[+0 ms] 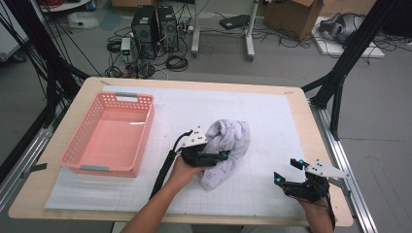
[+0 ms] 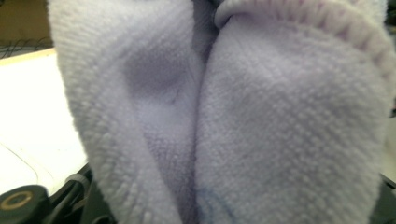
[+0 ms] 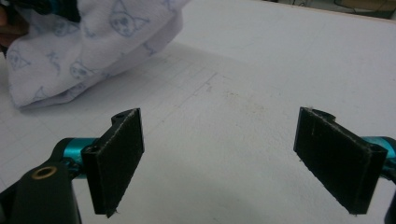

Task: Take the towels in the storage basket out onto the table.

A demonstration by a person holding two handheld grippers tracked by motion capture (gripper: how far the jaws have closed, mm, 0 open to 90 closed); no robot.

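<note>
- Your left gripper (image 1: 221,156) has its fingers buried in the crumpled pale lilac terry towel with a cat print (image 1: 226,145), seemingly clamped on a fold. From the high view, the towel sits mid-table on the white gridded mat (image 1: 272,126), right of the empty pink plastic perforated basket (image 1: 82,150), probably where it is meant to go. Your left forearm reaches in diagonally from the bottom edge.
- Left gripper view: the towel (image 2: 243,121) is bunched right against the lens, so the jaws themselves are hidden.
- Right gripper view: your right gripper (image 3: 219,158) hovers low with its black pads (image 3: 119,154) spread wide apart, holding nothing, angled toward the towel's near corner (image 3: 84,51), likely ready to assist.
</note>
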